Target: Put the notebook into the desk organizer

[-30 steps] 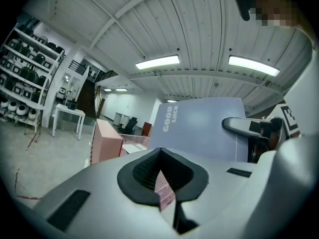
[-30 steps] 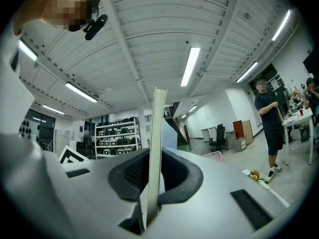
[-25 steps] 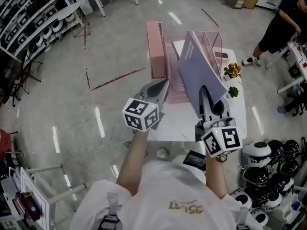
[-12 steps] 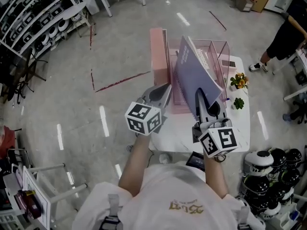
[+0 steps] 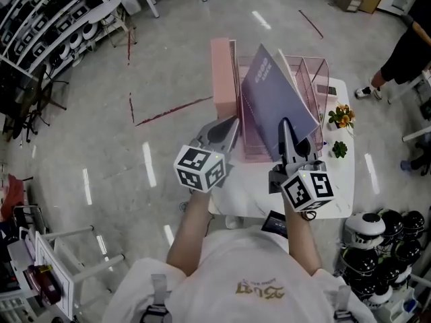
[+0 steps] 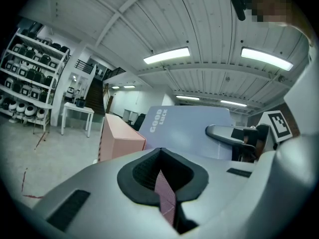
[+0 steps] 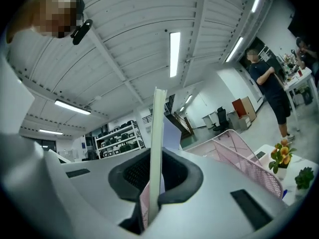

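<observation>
My right gripper (image 5: 285, 125) is shut on the lower edge of a blue-grey notebook (image 5: 273, 103) with "GOOD LUCK" on its cover. The notebook stands tilted in the air above the pink wire-mesh desk organizer (image 5: 318, 69). In the right gripper view its edge (image 7: 157, 133) runs straight up out of the jaws, with the organizer (image 7: 239, 151) to the right. My left gripper (image 5: 231, 122) hovers to the notebook's left with its jaws shut and nothing in them. Its own view shows the notebook's cover (image 6: 189, 128) and the right gripper (image 6: 225, 132) on it.
A tall pink box (image 5: 220, 76) stands against the organizer's left side. The white table (image 5: 337, 194) also holds a small pot of orange flowers (image 5: 343, 116), a green plant (image 5: 339, 149) and a phone (image 5: 328, 89). Helmets (image 5: 397, 234) lie lower right. A person (image 5: 411, 52) stands at the far right.
The right gripper has raised the notebook a little and turned it more upright over the organizer. The left gripper has stayed roughly where it was.
</observation>
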The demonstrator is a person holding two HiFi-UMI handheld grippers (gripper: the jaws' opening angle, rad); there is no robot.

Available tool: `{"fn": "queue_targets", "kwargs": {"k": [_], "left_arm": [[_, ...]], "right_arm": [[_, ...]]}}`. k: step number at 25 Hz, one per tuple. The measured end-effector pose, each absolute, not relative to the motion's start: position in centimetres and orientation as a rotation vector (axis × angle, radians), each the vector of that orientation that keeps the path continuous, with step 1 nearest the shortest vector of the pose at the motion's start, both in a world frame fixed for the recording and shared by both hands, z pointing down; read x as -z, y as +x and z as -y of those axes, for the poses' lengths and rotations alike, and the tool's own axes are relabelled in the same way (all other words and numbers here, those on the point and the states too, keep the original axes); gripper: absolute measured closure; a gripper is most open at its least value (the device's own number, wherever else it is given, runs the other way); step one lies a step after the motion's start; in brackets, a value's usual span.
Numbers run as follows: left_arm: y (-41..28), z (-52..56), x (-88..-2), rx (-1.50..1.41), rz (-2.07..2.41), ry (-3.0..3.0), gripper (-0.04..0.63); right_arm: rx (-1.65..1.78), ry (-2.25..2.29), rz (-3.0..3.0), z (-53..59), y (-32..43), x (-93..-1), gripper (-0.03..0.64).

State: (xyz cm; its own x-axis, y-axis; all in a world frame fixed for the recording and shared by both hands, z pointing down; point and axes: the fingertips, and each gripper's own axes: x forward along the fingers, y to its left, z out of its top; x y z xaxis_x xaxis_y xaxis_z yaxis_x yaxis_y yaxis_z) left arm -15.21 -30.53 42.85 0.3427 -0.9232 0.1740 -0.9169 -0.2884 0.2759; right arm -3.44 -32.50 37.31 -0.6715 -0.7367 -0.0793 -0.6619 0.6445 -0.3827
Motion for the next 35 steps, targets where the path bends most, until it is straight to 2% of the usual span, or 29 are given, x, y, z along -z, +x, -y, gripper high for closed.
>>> {"fn": "queue_targets", "kwargs": {"k": [13, 25, 30, 32, 35], "left_arm": [[-15.4, 31.9, -43.8, 0.010, 1.645, 2.265, 0.580], [-15.6, 32.1, -43.8, -0.005, 1.639, 2.260, 0.580], [-14.5, 32.2, -44.5, -0.103, 1.603, 2.296, 0.580], [-14.2, 32.0, -44.6, -0.133, 1.598, 2.305, 0.580], [-14.0, 31.9, -44.9, -0.152, 1.580, 2.308, 0.580]], "right_arm": [[0.735, -1.271, -2.429, 36.1, -3.4, -40.8, 0.574], [0.988, -1.333, -2.549, 36.9, -4.9, -43.9, 0.514], [1.123, -1.271, -2.642, 36.8, -4.7, -45.0, 0.494], [1.147, -1.249, -2.723, 36.3, -4.9, -45.4, 0.462], [1.181, -1.162, -2.848, 35.8, -5.5, -45.8, 0.361]]}}
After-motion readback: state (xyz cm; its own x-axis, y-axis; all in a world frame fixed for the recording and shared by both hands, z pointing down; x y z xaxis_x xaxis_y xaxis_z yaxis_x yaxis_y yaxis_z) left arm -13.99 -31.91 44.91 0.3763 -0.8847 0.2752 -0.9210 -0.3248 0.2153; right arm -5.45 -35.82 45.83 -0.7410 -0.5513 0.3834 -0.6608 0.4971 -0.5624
